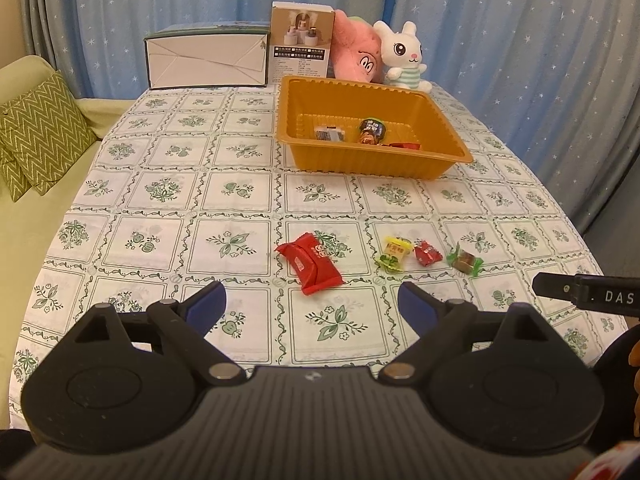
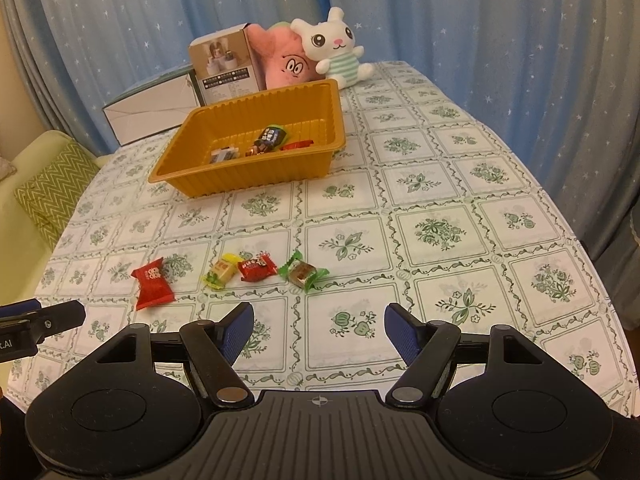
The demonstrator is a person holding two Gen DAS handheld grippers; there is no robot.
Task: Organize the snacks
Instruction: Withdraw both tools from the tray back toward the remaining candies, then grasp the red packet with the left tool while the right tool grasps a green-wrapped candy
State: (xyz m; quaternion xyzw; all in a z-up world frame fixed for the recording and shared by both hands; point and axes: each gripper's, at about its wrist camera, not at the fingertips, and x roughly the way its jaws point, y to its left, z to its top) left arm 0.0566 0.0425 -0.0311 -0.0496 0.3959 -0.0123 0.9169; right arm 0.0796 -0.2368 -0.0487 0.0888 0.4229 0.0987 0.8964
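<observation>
Orange tray sits toward the far end of the table, on the green-patterned cloth. Inside it: a silver packet, a dark round-topped snack, and a red wrapper against the near wall.

Four snacks lie in a row well short of the tray, on the near side. Left to right: large red packet, yellow candy, small red candy, green-wrapped candy. The yellow candy and small red candy lie close together; the large red packet lies apart.

Left gripper: jaws spread wide, nothing between them, above bare cloth nearer than the large red packet.

Right gripper: jaws apart, empty, above bare cloth nearer than the green-wrapped candy.

Behind the tray: two boxes, pink plush, white rabbit plush.
</observation>
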